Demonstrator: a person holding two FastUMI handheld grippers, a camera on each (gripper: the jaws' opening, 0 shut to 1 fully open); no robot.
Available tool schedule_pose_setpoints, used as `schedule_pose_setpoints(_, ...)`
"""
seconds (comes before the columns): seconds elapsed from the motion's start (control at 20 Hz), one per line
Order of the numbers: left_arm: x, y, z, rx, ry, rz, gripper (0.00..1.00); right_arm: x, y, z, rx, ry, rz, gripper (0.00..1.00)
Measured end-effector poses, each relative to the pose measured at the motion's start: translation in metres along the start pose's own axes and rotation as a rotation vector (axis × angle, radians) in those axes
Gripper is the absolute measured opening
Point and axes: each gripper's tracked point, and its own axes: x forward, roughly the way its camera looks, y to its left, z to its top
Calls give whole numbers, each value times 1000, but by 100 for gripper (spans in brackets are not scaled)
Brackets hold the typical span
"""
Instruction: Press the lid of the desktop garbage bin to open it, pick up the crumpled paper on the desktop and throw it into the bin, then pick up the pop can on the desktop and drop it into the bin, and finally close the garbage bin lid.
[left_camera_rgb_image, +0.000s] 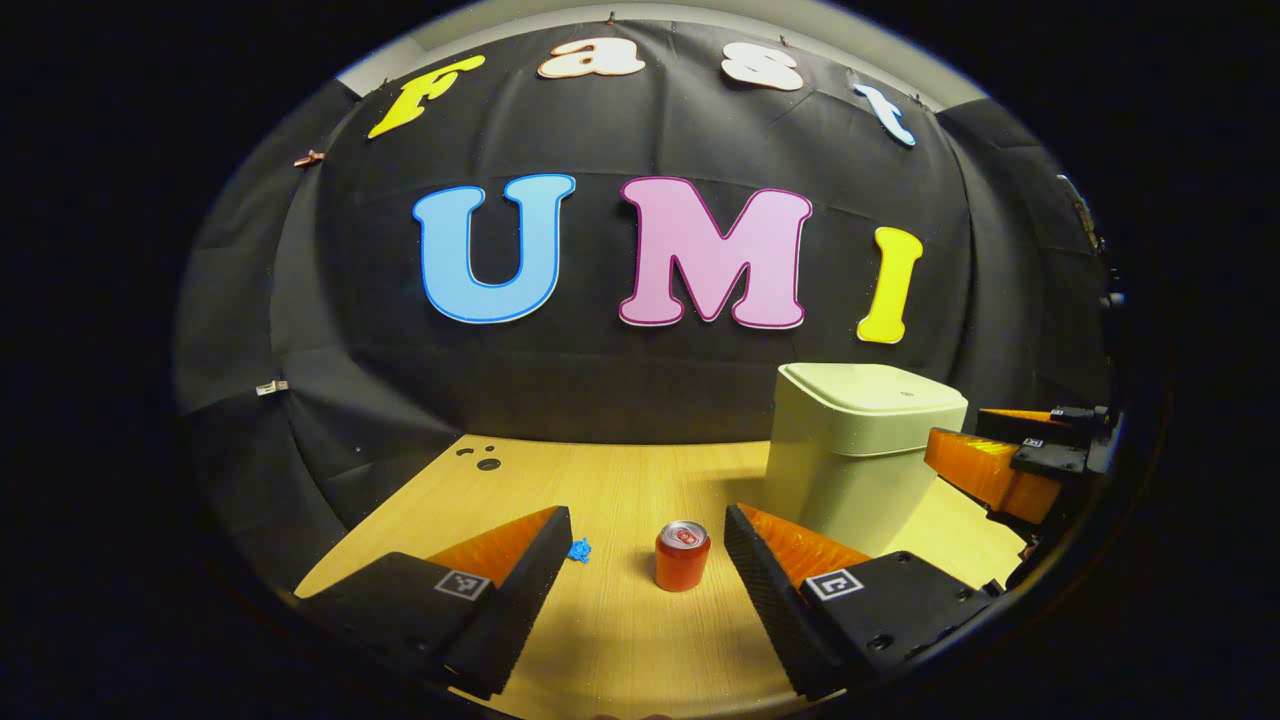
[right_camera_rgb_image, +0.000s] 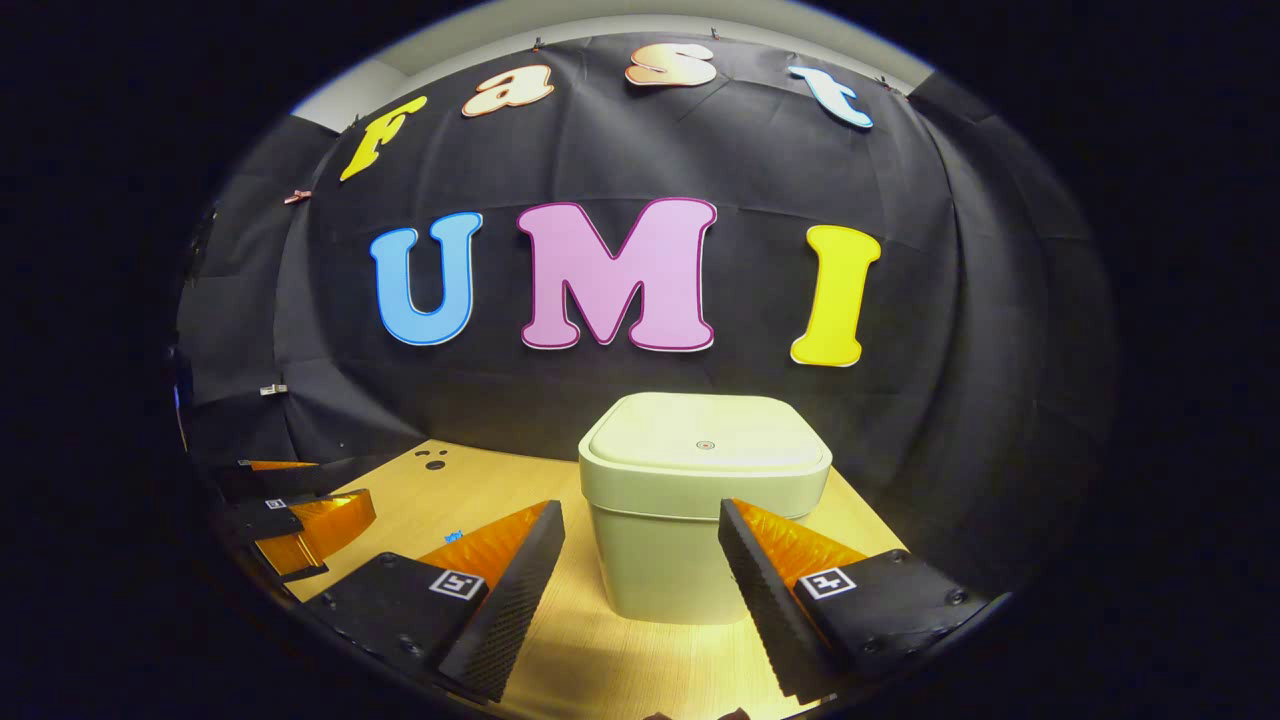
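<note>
— Starting with the biggest thing: what carries it all?

— A pale wooden desk (left_camera_rgb_image: 620, 480) against the black cloth wall. It has a few small dark holes near its far left corner.

— And the bin?

— The garbage bin (right_camera_rgb_image: 690, 560) is a pale, squarish tub standing upright on the desk, its lid (right_camera_rgb_image: 705, 435) down flat with a small dot at the middle. In the right gripper view it sits straight ahead, its lower front between that claw's two fingers but not touched by them. In the left gripper view it stands to the right, behind and beside the can.

— The claws?

— The left claw (left_camera_rgb_image: 648, 545) has its fingers spread wide, with nothing between them but bare desk and, farther off, the can. The right claw (right_camera_rgb_image: 642, 545) is likewise spread apart and grips nothing. Each one also shows at the edge of the other's view, low over the desk.

— The pop can?

— The pop can (left_camera_rgb_image: 682, 556) is orange-red, upright on the desk, top end up, a little ahead of the left claw's gap and nearer its right finger, apart from the bin.

— And the paper?

— The crumpled paper (left_camera_rgb_image: 579, 550) is a tiny blue scrap lying on the desk just beyond the left finger's tip, left of the can.
</note>
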Motion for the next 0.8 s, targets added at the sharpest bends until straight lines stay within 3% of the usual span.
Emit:
schedule_pose_setpoints(0.7,-5,1,-10,20,30,-13,99,-1,7,-4,-6,17,-2,98)
schedule_pose_setpoints(0.8,-5,1,-11,10,30,-5,98,-1,9,-2,-19,9,2,89)
